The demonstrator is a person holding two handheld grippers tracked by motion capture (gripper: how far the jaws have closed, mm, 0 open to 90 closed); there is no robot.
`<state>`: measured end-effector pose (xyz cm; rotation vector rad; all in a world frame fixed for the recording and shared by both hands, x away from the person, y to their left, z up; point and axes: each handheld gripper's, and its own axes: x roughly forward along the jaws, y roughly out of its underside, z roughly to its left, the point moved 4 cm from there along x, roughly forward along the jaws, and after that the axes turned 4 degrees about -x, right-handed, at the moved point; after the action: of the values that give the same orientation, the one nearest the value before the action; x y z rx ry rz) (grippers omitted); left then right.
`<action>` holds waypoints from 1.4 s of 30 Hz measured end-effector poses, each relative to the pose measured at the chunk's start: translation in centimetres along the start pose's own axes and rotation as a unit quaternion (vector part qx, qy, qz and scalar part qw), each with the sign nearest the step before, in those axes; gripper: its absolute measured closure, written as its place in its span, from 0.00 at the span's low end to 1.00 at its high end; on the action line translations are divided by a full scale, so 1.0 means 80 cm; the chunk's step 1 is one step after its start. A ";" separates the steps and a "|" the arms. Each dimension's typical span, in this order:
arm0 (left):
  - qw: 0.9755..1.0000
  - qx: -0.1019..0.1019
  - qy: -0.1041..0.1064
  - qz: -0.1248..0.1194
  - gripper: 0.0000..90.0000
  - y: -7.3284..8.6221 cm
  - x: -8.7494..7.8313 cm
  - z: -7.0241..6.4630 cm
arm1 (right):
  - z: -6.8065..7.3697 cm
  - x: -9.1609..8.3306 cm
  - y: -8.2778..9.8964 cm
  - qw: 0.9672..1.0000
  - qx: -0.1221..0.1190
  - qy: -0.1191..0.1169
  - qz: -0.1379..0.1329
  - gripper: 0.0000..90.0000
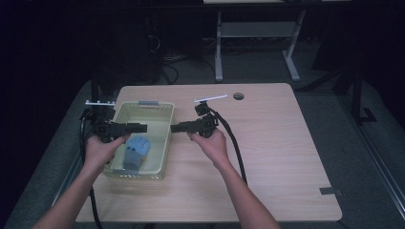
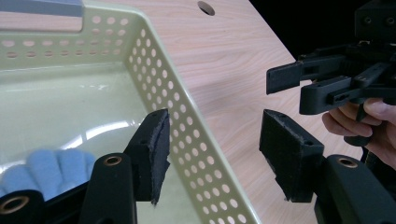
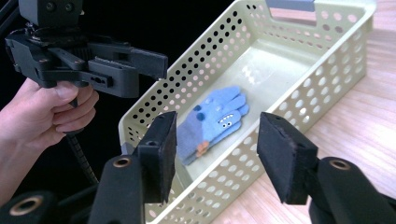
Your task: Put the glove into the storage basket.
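Note:
A pale green perforated basket (image 1: 165, 143) stands on the left of the wooden table (image 1: 267, 143). A blue knitted glove (image 1: 136, 150) with a face pattern lies in its near end. My left gripper (image 1: 143, 127) hovers over the basket, pointing right, open and holding nothing. My right gripper (image 1: 174, 128) hangs just past the basket's right wall, pointing left at the other, open and empty. The left gripper view has its jaws (image 2: 215, 140) astride the basket wall (image 2: 159, 70), the glove (image 2: 51, 163) low at left and the right gripper (image 2: 292, 86) opposite. Between the right gripper's own jaws (image 3: 217, 140) lie the glove (image 3: 215, 119) and basket (image 3: 327, 70); the left gripper (image 3: 147, 74) is beyond.
A round cable hole (image 1: 238, 96) sits at the table's far edge. The right gripper's black cable (image 1: 234, 143) trails across the table toward the person. A grey tape patch (image 1: 330, 192) marks the near right corner. Another desk's legs (image 1: 218, 47) stand behind.

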<state>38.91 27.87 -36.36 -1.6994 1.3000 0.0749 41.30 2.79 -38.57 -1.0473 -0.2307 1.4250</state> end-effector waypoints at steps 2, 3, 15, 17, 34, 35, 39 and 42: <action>1.000 0.001 0.004 0.002 0.47 0.000 0.003 -0.004 | -0.001 -0.005 0.000 1.000 -0.001 0.002 -0.002 0.52; 1.000 0.001 0.005 0.002 0.47 0.000 0.005 -0.006 | -0.002 -0.007 0.001 1.000 -0.002 0.003 -0.003 0.51; 0.999 0.010 0.036 -0.008 0.44 -0.005 0.018 -0.030 | -0.012 -0.047 0.004 1.000 -0.001 0.000 -0.019 0.45; 0.999 0.016 0.038 -0.007 0.44 -0.007 0.021 -0.037 | -0.012 -0.054 0.004 1.000 0.002 -0.006 -0.025 0.44; 0.997 0.041 0.061 0.011 0.39 -0.007 0.058 -0.078 | -0.032 -0.107 0.024 0.999 0.008 0.013 -0.033 0.38; 0.997 0.040 0.061 0.011 0.38 -0.007 0.060 -0.080 | -0.033 -0.109 0.025 0.999 0.007 0.014 -0.035 0.38; 0.997 0.040 0.066 0.011 0.37 -0.006 0.068 -0.087 | -0.038 -0.118 0.028 0.999 0.012 0.017 -0.038 0.38; 0.997 0.042 0.069 0.013 0.36 -0.005 0.074 -0.092 | -0.043 -0.126 0.032 0.999 0.015 0.024 -0.040 0.38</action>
<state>38.33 18.45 -35.41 -1.6386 1.4089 -0.0831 39.82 -8.04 -37.85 -1.0348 -0.2129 1.3260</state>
